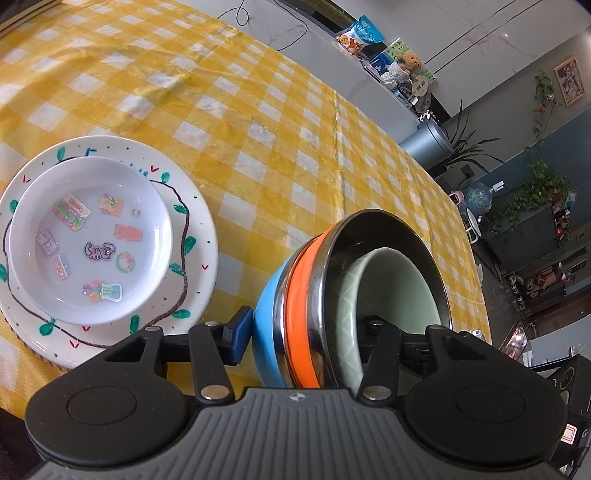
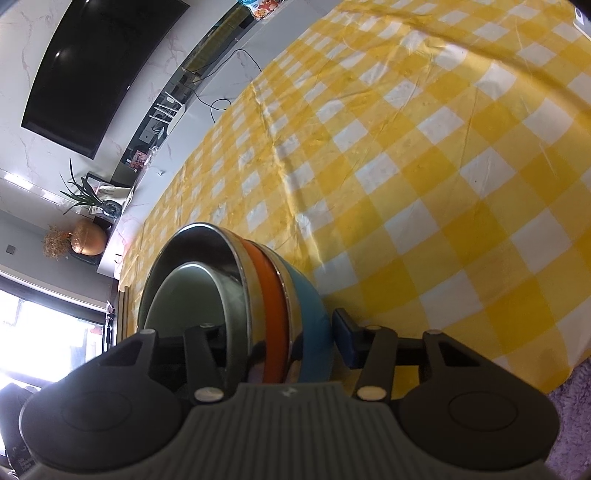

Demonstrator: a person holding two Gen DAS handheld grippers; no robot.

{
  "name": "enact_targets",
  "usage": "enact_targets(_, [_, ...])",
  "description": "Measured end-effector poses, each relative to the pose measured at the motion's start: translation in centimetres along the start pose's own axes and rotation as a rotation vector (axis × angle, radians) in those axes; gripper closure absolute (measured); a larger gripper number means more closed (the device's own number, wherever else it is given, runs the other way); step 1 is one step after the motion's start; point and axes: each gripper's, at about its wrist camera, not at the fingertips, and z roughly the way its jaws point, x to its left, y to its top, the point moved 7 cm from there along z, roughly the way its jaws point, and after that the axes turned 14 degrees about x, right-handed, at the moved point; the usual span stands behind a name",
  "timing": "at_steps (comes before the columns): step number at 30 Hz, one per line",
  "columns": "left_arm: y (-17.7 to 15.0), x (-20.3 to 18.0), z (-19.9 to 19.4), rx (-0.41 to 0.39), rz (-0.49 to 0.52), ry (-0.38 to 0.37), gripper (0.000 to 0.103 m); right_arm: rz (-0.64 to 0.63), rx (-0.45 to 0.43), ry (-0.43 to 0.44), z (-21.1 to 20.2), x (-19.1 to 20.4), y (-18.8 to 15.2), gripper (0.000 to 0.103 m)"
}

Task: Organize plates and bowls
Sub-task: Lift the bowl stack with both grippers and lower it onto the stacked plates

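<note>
A nest of bowls stands on the yellow checked tablecloth [image 1: 280, 122]: blue bowl [image 1: 266, 314] outermost, then an orange bowl [image 1: 301, 295], a steel bowl [image 1: 388, 236] and a pale green bowl [image 1: 399, 284] inside. My left gripper [image 1: 308, 332] straddles the near wall, its blue pad [image 1: 240, 334] close beside the blue bowl and the other finger inside the green bowl. My right gripper [image 2: 275, 336] straddles the stack [image 2: 310, 310] from the other side. A thin gap shows between its pad [image 2: 343, 339] and the blue wall. Both read as open.
To the left, a small white sticker plate [image 1: 92, 236] sits on a larger leaf-painted plate [image 1: 192, 206], which rests on a woven mat. The table's far edge runs along a counter with snack bags [image 1: 360, 35]. A rug [image 2: 569, 406] lies beyond the near edge.
</note>
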Motion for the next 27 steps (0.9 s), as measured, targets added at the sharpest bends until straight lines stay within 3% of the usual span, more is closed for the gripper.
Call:
enact_targets(11, [-0.3,-0.8,-0.2,0.000,0.018,0.027,0.049,0.019,0.008,0.003,-0.3,-0.2,-0.2,0.056])
enact_targets(27, [-0.9,-4.2,-3.0,-0.050,0.091,0.014,0.049,0.012,-0.067,0.043,-4.3,0.7,-0.2,0.056])
